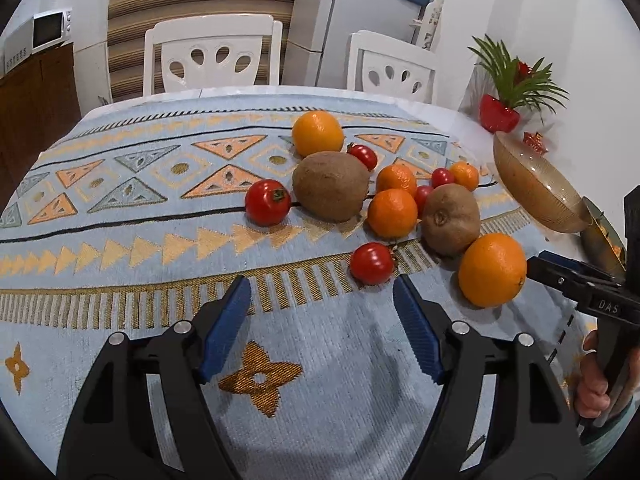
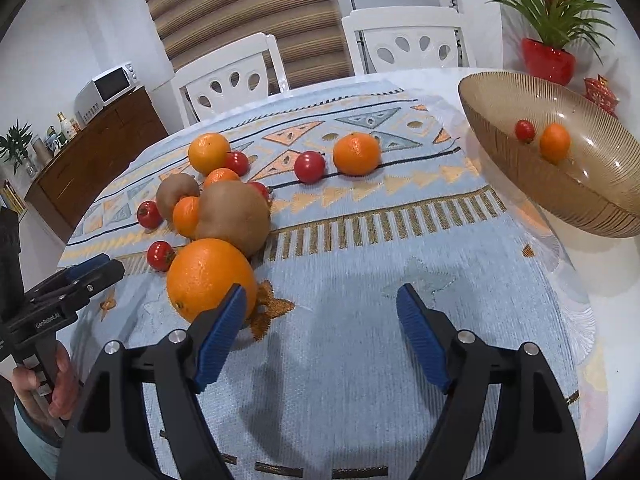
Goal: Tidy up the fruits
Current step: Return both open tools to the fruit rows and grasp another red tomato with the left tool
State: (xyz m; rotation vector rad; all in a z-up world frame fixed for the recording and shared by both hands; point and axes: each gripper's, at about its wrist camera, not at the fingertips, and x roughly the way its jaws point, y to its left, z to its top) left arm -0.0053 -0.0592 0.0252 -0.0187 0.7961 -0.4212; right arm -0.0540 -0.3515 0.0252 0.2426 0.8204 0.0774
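Note:
Fruit lies loose on the patterned tablecloth: a big orange point(image 1: 492, 269) point(image 2: 211, 279) nearest, two kiwis point(image 1: 331, 185) point(image 2: 234, 218), a far orange point(image 1: 318, 133), mandarins point(image 1: 392, 213) point(image 2: 356, 153) and several tomatoes point(image 1: 372, 263) point(image 2: 309, 166). An amber glass bowl point(image 2: 568, 196) point(image 1: 532, 188) at the right holds a mandarin point(image 2: 555, 142) and a tomato point(image 2: 525, 130). My left gripper point(image 1: 322, 320) is open and empty, just short of the near tomato. My right gripper point(image 2: 322, 328) is open and empty, its left finger beside the big orange.
A red pot with a green plant point(image 2: 548, 60) point(image 1: 500, 114) stands behind the bowl. Two white chairs point(image 1: 212, 58) point(image 2: 404, 46) stand at the table's far edge. A wooden sideboard with a microwave point(image 2: 108, 86) is at the left.

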